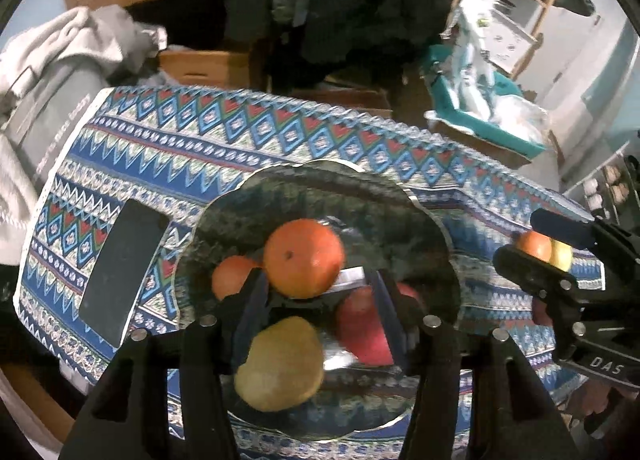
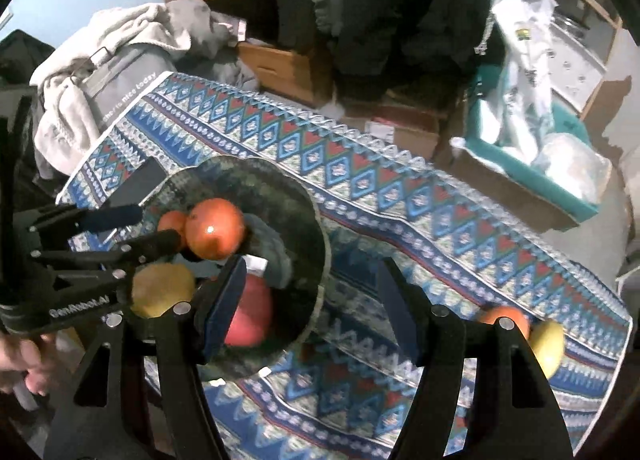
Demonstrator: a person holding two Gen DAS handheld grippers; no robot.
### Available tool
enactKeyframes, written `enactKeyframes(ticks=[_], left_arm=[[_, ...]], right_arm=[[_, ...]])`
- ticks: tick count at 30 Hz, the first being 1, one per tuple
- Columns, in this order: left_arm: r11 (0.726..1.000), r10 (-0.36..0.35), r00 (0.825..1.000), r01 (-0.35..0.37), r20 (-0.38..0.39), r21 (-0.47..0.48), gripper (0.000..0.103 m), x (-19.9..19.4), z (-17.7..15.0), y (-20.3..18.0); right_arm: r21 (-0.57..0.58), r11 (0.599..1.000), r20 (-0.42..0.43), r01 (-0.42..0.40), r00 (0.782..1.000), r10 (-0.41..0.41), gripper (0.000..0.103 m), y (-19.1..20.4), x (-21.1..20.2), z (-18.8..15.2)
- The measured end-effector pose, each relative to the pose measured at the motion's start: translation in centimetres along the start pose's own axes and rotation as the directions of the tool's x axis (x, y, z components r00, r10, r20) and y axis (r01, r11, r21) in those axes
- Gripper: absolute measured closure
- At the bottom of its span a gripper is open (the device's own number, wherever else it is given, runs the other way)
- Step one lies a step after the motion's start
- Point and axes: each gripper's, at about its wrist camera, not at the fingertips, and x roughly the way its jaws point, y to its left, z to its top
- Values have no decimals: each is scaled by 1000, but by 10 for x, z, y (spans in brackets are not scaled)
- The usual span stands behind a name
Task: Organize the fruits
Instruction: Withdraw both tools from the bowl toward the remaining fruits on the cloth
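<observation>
Left gripper (image 1: 320,300): jaws apart over the bowl (image 1: 224,216), gripping nothing.
Right gripper (image 2: 316,308): open, empty, above cloth.
Fruit: big orange (image 1: 304,258), pear (image 1: 280,364), red apple (image 1: 366,330) in bowl, centre frame; loose orange (image 2: 502,316) and lemon (image 2: 550,342) lower right.
Risk: your lemon sits near the cloth edge; a nudge could roll it off.
Writing: "GenRobot.AI", "DAS" on gripper bodies; bag (image 2: 116,80) text partly legible, "nice today".

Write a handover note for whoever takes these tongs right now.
Left tongs: open, nothing held, above the bowl.
Right tongs: open, nothing held, over the cloth beside the bowl.
Done: big orange, small orange, pear and red apple are in the bowl.
Left: one orange and a yellow fruit lie on the tablecloth, right of the bowl.
</observation>
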Motion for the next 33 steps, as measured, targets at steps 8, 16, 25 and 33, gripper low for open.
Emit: enactKeyframes(ticks=[8,16,25,33], left_arm=[[997,-54,998,53,22,59,38,-15,1,-37],[987,-86,996,84,9,134,38,-17,-1,-79],[969,-118,993,113,8,222,38,-25,-8,-125],[954,-128,992,123,1,273,38,-21,-10,-155]], right_arm=[[32,998,14,46,999,-46,34,-31,-30,-24],[79,991,10,103,995,-104,34,-69,-50,-52],[173,974,3,147,989,-150,34,-118,-68,-83],[247,955,3,164,985,-170,34,-156,-80,-105]])
